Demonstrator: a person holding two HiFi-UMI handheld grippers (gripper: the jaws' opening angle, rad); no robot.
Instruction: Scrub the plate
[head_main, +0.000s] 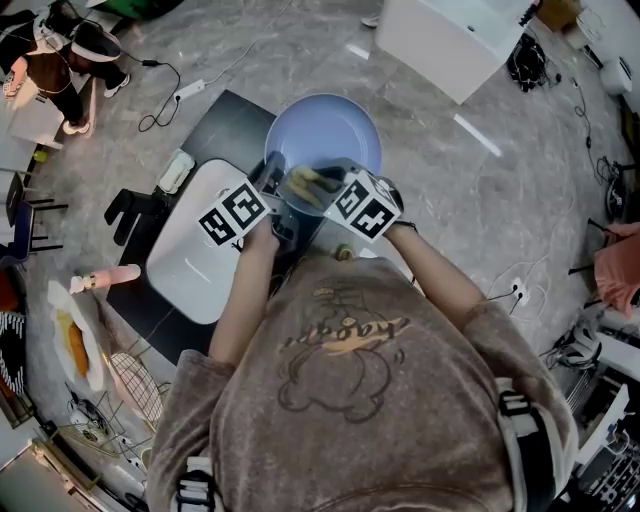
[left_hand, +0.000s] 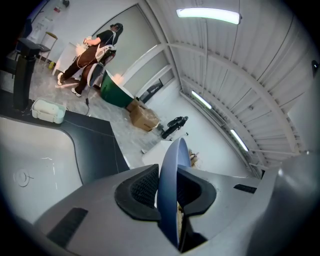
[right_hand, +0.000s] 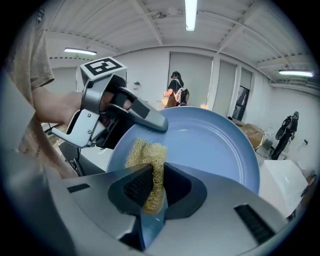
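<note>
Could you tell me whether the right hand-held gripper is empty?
No, the right hand-held gripper grips a yellow scouring pad.

Gripped the blue plate (head_main: 323, 130) by its near rim with the left gripper (head_main: 272, 172), above a dark counter (head_main: 225, 125). Carried a yellowish scrubbing pad (head_main: 308, 183) in the right gripper (head_main: 322, 182), seemingly touching the plate's near edge. Stood over a white sink (head_main: 190, 260).
</note>
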